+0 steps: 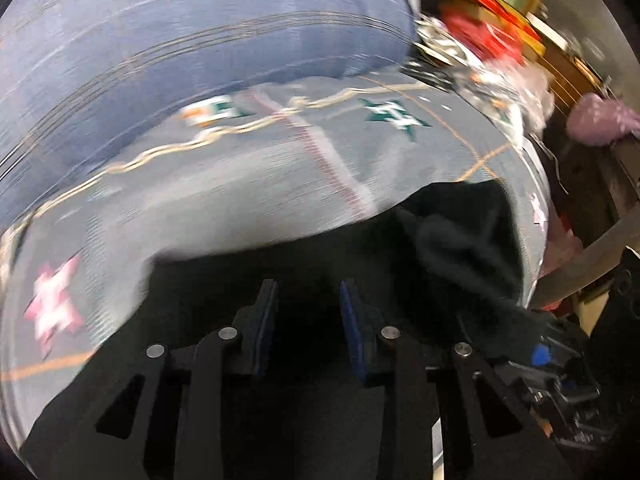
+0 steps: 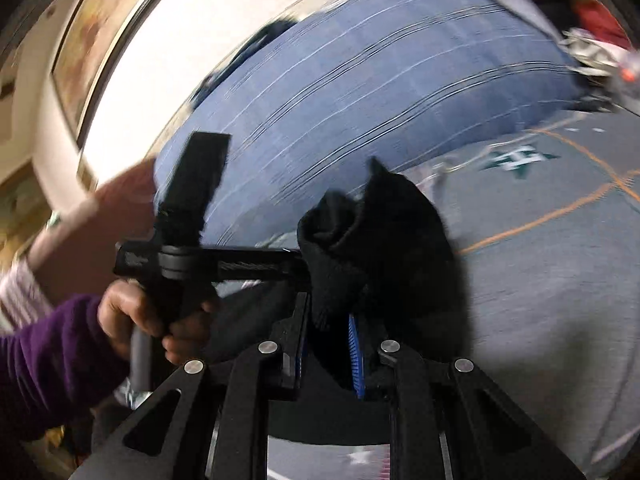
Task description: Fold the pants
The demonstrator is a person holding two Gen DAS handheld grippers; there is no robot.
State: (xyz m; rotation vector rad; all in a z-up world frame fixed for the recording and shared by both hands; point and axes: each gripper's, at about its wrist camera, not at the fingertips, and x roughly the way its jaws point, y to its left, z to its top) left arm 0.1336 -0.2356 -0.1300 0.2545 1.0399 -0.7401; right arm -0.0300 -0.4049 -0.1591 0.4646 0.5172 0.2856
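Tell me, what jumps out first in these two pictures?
Black pants bunch up between the right tongs, pinched at the middle of the right view. Behind them lies a big blue striped pillow on a grey bedspread with star patches. At left, a hand in a purple sleeve grips the other tool.

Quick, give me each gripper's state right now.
Left gripper: narrowly parted over the black pants; whether it pinches them cannot be told.
Right gripper: shut on the black pants.
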